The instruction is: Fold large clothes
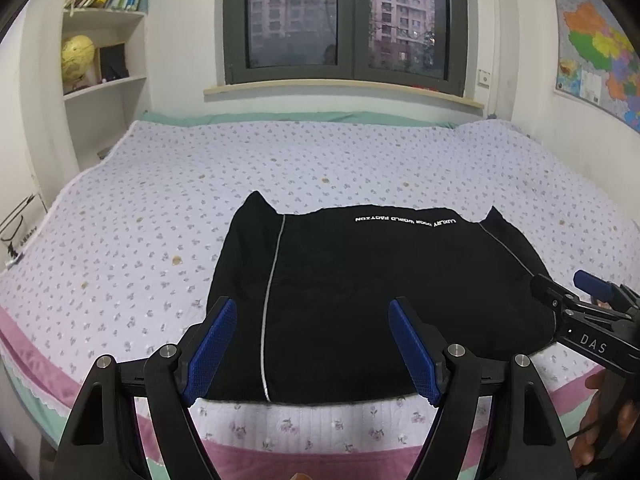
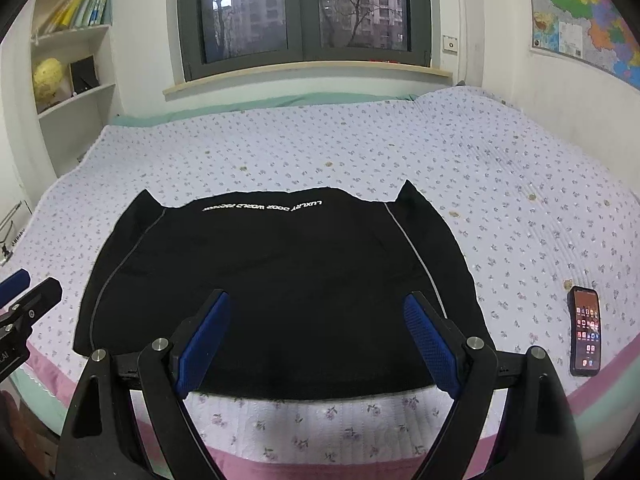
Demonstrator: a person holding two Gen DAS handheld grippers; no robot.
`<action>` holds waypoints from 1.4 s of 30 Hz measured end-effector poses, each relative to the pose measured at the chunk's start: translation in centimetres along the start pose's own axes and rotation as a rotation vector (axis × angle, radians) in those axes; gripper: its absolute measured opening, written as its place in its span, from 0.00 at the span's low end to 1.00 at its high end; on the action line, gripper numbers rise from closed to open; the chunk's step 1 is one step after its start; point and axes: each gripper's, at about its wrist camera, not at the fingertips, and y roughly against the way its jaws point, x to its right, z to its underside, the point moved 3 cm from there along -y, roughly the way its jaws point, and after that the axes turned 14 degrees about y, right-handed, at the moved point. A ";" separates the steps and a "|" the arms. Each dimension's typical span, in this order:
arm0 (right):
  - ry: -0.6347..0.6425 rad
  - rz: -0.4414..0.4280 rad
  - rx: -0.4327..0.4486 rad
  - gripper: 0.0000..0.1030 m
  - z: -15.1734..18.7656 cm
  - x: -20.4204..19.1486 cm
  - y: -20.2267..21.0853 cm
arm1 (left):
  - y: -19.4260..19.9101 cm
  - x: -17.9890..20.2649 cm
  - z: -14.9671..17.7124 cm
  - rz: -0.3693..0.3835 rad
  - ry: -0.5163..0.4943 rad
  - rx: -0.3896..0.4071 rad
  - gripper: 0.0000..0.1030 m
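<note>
Left wrist view
Left gripper [image 1: 312, 312]: its 2 blue pads stand wide apart with nothing pinched between them, above the near left part of the garment.
Black garment [image 1: 360, 292]: lies flat on the bed, near its front edge, with white lettering along its far edge and a grey stripe down each side; 2 pointed corners stick up at the far edge.
Bed cover [image 1: 160, 208]: pale with small flowers, pink band along the near side.
Right gripper [image 1: 576, 292]: comes in from the right edge, over the garment's near right corner; part of a hand [image 1: 600, 420] shows below it.
Window [image 1: 344, 20]: on the far wall, tower blocks outside.
Shelves [image 1: 104, 40]: far left, with books and a yellow globe [image 1: 77, 58].
Map [image 1: 596, 52]: on the right wall.

Right wrist view
Right gripper [image 2: 316, 304]: pads spread wide, nothing between them, above the garment's near right part.
Black garment [image 2: 280, 272]: spread flat at the bed's near edge.
Left gripper [image 2: 28, 292]: its tip enters at the left edge, just beside the garment's near left corner.
Phone [image 2: 585, 330]: lies on the cover right of the garment, apart from it, screen lit.
</note>
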 end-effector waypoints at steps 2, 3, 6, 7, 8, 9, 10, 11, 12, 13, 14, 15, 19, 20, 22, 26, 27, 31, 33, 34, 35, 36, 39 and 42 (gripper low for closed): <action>0.002 -0.003 -0.005 0.87 0.1 0.0 -0.4 | -0.6 0.1 0.0 0.015 0.010 -0.018 0.77; 0.002 -0.005 -0.006 0.87 0.1 0.1 -0.5 | -0.8 0.1 0.0 0.031 0.017 -0.030 0.77; 0.003 -0.004 -0.012 0.87 0.1 0.1 -0.8 | -1.1 0.2 0.1 0.048 0.020 -0.037 0.77; 0.003 -0.005 -0.014 0.87 0.2 0.2 -0.9 | -1.1 0.3 0.2 0.035 0.010 -0.029 0.77; 0.004 -0.006 -0.016 0.87 0.2 0.2 -1.0 | -1.1 0.4 0.2 0.029 0.002 -0.026 0.77; 0.005 -0.007 -0.018 0.87 0.2 0.2 -1.0 | -1.1 0.5 0.2 0.027 -0.002 -0.026 0.77; 0.005 -0.007 -0.019 0.87 0.3 0.1 -1.1 | -1.2 0.5 0.3 0.030 -0.002 -0.027 0.77; 0.006 -0.006 -0.020 0.87 0.3 0.0 -1.1 | -1.2 0.6 0.3 0.033 -0.001 -0.028 0.77; 0.007 -0.005 -0.022 0.87 0.3 0.0 -1.1 | -1.2 0.7 0.3 0.036 -0.001 -0.029 0.77; 0.009 -0.005 -0.022 0.87 0.3 0.0 -1.1 | -1.2 0.7 0.4 0.035 -0.002 -0.031 0.77; 0.010 -0.006 -0.022 0.87 0.3 0.0 -1.1 | -1.3 0.8 0.4 0.033 -0.003 -0.032 0.77; 0.009 -0.007 -0.021 0.87 0.3 -0.1 -1.0 | -1.2 0.8 0.5 0.030 -0.004 -0.032 0.77; 0.011 -0.008 -0.020 0.87 0.4 -0.1 -1.0 | -1.1 0.9 0.7 0.028 -0.006 -0.034 0.77; 0.010 -0.008 -0.020 0.87 0.4 -0.1 -1.0 | -1.1 0.9 0.8 0.029 -0.008 -0.036 0.77; 0.008 -0.010 -0.021 0.87 0.4 -0.1 -1.0 | -1.1 1.0 0.8 0.026 -0.010 -0.038 0.77; 0.008 -0.008 -0.021 0.87 0.5 -0.1 -1.0 | -1.2 1.2 1.0 0.028 -0.011 -0.042 0.77; 0.008 -0.010 -0.022 0.87 0.5 0.0 -1.0 | -1.2 1.3 1.0 0.031 -0.011 -0.045 0.77; 0.011 -0.015 -0.029 0.87 0.7 -0.1 -1.1 | -1.4 1.2 1.1 0.040 -0.002 -0.055 0.77; 0.011 -0.016 -0.030 0.87 0.8 -0.1 -1.0 | -1.4 1.3 1.1 0.036 -0.004 -0.052 0.77; 0.011 -0.017 -0.029 0.87 0.8 -0.1 -1.1 | -1.3 1.3 1.2 0.034 -0.005 -0.051 0.77; 0.011 -0.018 -0.028 0.87 0.8 0.0 -1.0 | -1.2 1.3 1.2 0.034 -0.006 -0.049 0.77; 0.012 -0.018 -0.027 0.87 0.8 -0.1 -1.0 | -1.1 1.3 1.2 0.033 -0.007 -0.048 0.77; 0.014 -0.019 -0.027 0.87 0.7 -0.2 -1.0 | -1.1 1.2 1.2 0.032 -0.008 -0.049 0.77; 0.016 -0.019 -0.029 0.87 0.7 -0.3 -1.1 | -1.2 1.2 1.3 0.028 -0.012 -0.051 0.77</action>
